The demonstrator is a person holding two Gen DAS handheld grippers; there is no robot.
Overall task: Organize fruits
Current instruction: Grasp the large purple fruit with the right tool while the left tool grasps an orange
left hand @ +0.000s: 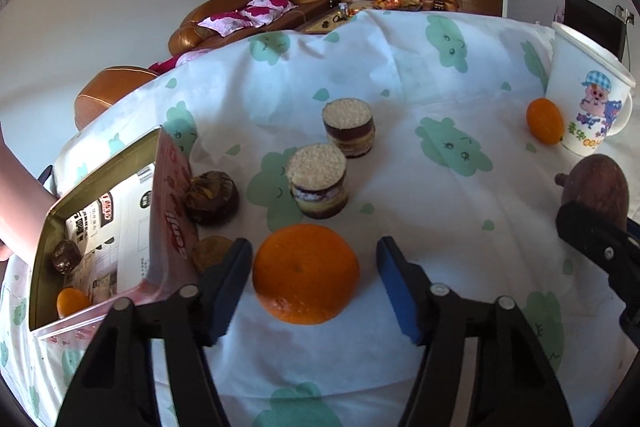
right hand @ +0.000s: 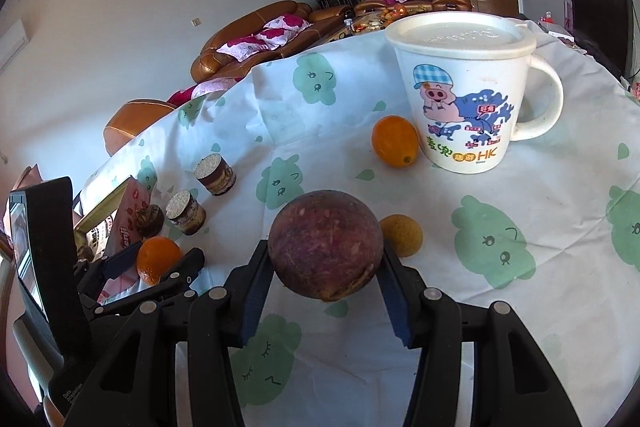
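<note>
Jaws on the left gripper (left hand: 314,269) stand wide, one each side of the orange (left hand: 306,273), ready to squeeze. Right gripper (right hand: 325,267) pinches the purple fruit (right hand: 325,254), lifted to carry. Both likely go in the box (left hand: 96,211) nearby.

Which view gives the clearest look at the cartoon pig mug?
The right wrist view: the mug stands whole there, lid, handle and pig print all visible, with a small orange beside it. The left wrist view catches it only at the right edge, distorted, with its print partly visible.
</note>
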